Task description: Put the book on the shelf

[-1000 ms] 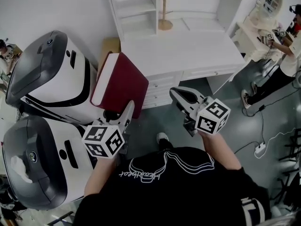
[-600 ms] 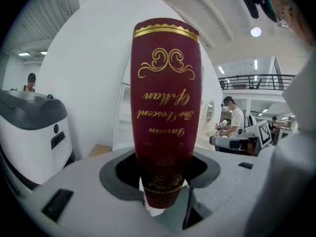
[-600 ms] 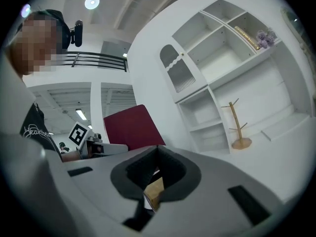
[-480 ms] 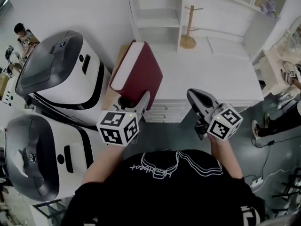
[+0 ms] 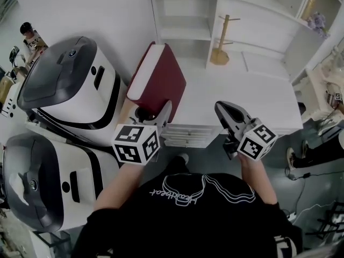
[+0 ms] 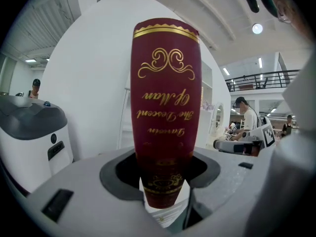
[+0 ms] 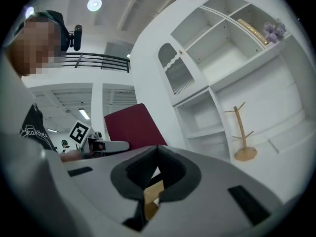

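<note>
A dark red hardback book (image 5: pixel 161 82) with gold lettering on its spine (image 6: pixel 167 107) stands tilted in the air, its lower end held in my left gripper (image 5: pixel 153 117), which is shut on it. The book hangs over the left front corner of the white desk (image 5: pixel 258 101). Behind the desk stands the white shelf unit (image 5: pixel 185 23) with open compartments (image 7: pixel 212 127). My right gripper (image 5: pixel 228 114) hovers over the desk's front edge, jaws together and nothing between them. The book's red cover (image 7: pixel 131 127) shows to the left in the right gripper view.
Two large white and grey machines (image 5: pixel 64 85) (image 5: pixel 48 181) stand at the left. A wooden mug tree (image 5: pixel 220 50) stands on the desk by the shelf unit. A tan box (image 5: pixel 126 112) sits between desk and machines. People (image 5: pixel 29 36) work in the background.
The view has shifted so desk and shelf unit sit closer and more centred. Both grippers kept their poses; the book stayed in the left gripper and rose slightly towards the shelf unit.
</note>
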Action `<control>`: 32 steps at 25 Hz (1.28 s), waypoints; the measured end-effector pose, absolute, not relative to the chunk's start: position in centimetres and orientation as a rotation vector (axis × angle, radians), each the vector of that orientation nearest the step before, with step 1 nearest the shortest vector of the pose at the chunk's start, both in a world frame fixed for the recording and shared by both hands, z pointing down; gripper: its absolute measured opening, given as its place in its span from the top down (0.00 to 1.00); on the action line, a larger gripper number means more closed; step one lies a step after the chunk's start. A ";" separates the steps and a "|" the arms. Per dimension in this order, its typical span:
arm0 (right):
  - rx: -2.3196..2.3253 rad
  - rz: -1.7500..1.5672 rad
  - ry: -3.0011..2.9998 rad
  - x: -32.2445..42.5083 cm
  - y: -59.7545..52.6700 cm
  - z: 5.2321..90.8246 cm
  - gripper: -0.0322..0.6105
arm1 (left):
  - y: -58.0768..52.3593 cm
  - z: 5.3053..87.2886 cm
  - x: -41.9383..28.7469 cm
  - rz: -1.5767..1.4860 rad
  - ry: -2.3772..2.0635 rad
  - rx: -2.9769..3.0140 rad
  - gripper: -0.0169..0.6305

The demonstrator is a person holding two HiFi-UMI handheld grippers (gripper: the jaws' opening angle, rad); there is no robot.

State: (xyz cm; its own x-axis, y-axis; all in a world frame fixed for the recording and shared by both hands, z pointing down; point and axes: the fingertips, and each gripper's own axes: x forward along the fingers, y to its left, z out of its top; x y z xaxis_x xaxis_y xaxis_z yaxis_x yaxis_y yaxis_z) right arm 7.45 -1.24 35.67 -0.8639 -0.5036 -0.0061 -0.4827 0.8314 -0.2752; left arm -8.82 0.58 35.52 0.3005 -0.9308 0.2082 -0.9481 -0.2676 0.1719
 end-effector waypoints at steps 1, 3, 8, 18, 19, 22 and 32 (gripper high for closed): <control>-0.791 -0.414 2.929 7.4 -1.8 35.8 0.94 | 0.0 35.5 -9.0 0.093 -1.718 2.305 0.65; -0.794 -0.418 2.926 7.2 -3.0 35.9 0.94 | -1.5 35.6 -9.3 0.094 -1.727 2.301 0.65; -0.810 -0.439 2.920 6.9 -7.0 36.3 0.94 | -6.3 35.7 -9.9 0.100 -1.722 2.300 0.65; -0.836 -0.482 2.918 6.6 -15.8 36.6 0.94 | -16.9 34.9 -11.8 0.113 -1.777 2.276 0.65; -0.838 -0.484 2.919 6.6 -16.5 36.6 0.94 | -17.8 34.9 -11.9 0.116 -1.779 2.275 0.65; -0.853 -0.496 2.914 6.5 -18.3 36.6 0.94 | -20.1 34.8 -12.3 0.129 -1.786 2.274 0.65; -0.864 -0.513 2.911 5.8 -22.6 36.4 0.94 | -26.3 34.6 -14.5 0.149 -1.821 2.243 0.65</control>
State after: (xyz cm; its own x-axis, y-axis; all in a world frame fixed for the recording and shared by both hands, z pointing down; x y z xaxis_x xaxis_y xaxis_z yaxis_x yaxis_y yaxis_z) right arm 5.79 -22.55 36.42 -0.8408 -0.5403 0.0347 -0.5196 0.7872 -0.3322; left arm -14.47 -26.31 34.57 0.2146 -0.9484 0.2333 -0.9737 -0.1891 0.1268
